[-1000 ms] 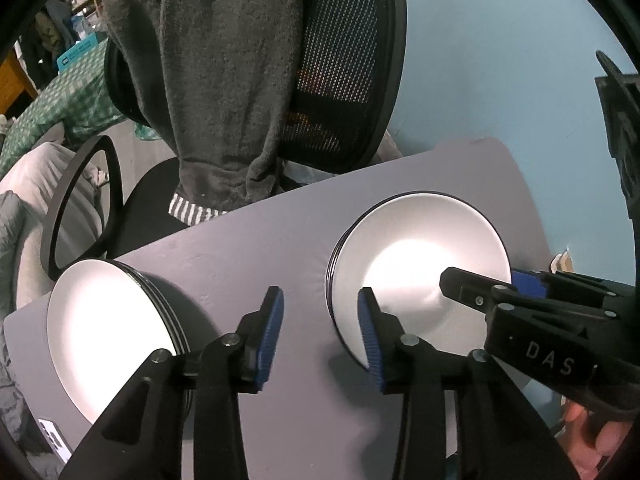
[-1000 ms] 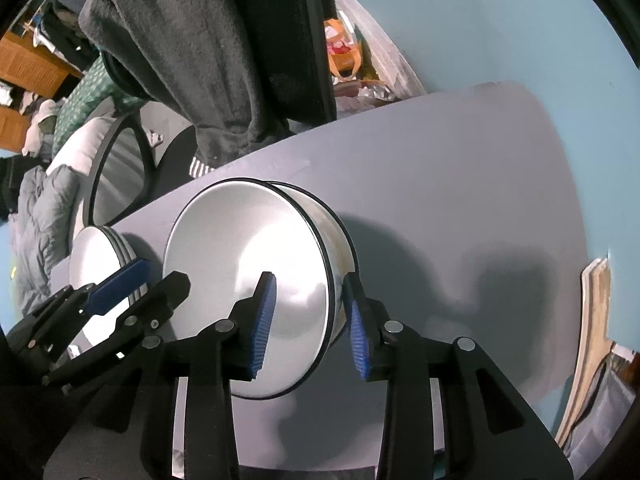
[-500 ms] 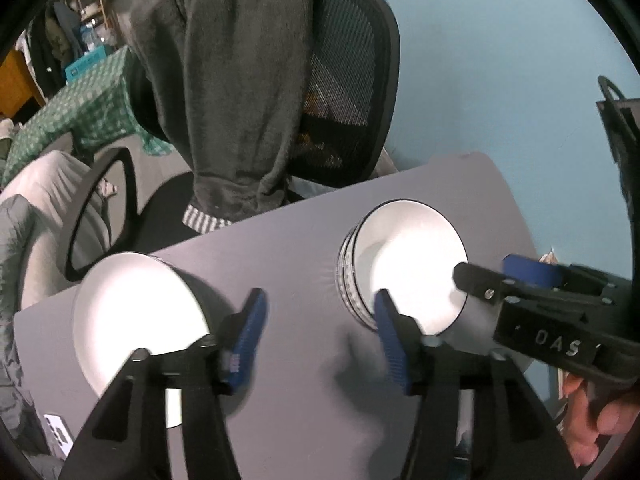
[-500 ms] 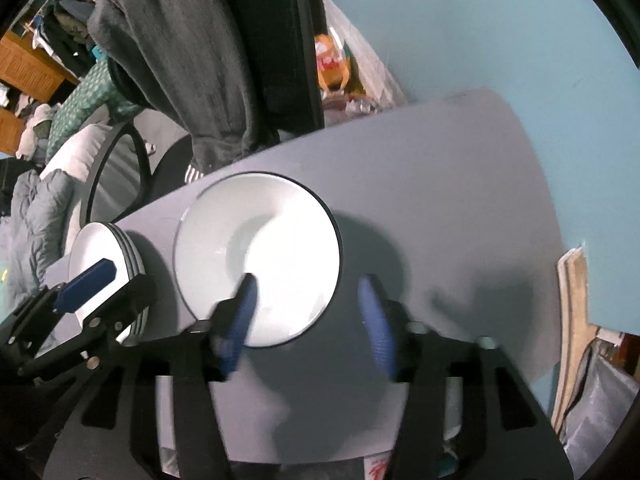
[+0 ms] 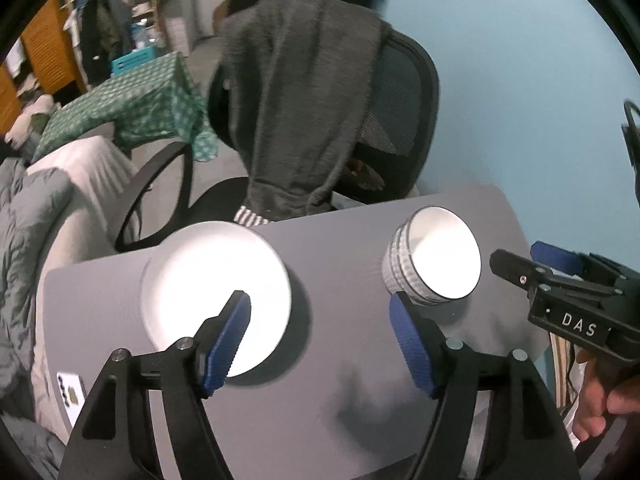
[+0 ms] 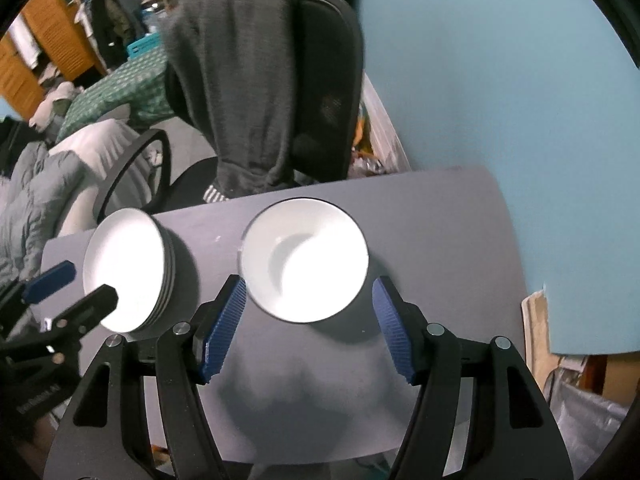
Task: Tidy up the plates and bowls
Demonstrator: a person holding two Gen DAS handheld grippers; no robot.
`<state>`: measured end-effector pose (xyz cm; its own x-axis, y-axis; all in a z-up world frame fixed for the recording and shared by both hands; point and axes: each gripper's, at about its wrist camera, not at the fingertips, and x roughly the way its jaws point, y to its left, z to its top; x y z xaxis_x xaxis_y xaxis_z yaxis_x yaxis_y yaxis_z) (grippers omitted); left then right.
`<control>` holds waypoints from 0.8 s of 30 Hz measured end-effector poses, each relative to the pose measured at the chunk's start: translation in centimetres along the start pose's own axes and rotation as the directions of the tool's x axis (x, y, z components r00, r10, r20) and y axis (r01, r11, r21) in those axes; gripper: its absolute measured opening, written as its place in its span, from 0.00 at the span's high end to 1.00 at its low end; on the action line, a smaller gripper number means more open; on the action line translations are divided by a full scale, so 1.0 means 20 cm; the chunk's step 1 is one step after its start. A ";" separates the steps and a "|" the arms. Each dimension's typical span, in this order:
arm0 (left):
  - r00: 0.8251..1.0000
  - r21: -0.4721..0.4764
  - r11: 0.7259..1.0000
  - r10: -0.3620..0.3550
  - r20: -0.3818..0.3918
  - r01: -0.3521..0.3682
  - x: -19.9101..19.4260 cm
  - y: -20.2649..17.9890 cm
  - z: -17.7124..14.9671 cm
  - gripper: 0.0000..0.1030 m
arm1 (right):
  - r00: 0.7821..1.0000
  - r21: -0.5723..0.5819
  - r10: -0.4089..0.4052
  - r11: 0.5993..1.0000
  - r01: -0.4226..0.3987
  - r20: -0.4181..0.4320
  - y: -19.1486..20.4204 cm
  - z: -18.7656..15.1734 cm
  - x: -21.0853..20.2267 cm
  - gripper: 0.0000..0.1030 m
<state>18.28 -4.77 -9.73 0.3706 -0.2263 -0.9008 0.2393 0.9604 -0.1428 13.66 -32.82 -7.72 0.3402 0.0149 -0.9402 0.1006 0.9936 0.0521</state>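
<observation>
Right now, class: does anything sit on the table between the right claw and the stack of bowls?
Nothing visible does. The right claw is open, its pads flanking the near rim of the stack of bowls, with only bare grey table around. The stack of plates sits off to the left.

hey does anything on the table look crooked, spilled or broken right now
Nothing stands out. The stack of plates and the stack of bowls sit flat and apart on the table, with no spill or chip visible.
</observation>
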 end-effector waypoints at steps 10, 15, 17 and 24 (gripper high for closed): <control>1.000 -0.095 0.995 0.015 0.021 -0.013 -0.14 0.19 -0.12 0.27 | 0.999 -0.067 0.018 0.998 -0.015 0.038 0.14 -0.08 -0.11 0.37; 0.999 -0.105 0.994 0.033 0.027 -0.030 -0.19 0.26 -0.17 0.25 | 0.999 -0.091 0.023 0.996 -0.019 0.041 0.21 -0.11 -0.14 0.37; 0.999 -0.111 0.993 0.040 0.030 -0.036 -0.21 0.29 -0.18 0.25 | 0.999 -0.099 0.025 0.995 -0.020 0.043 0.22 -0.12 -0.15 0.37; 0.999 -0.133 0.990 0.052 0.013 -0.050 -0.24 0.36 -0.22 0.25 | 0.999 -0.119 0.033 0.992 -0.028 0.041 0.28 -0.14 -0.18 0.37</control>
<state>14.22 4.00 -8.23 0.3940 -0.1783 -0.9016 0.0989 0.9835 -0.1513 10.27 -27.08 -4.96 0.3813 0.0435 -0.9234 -0.0213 0.9990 0.0383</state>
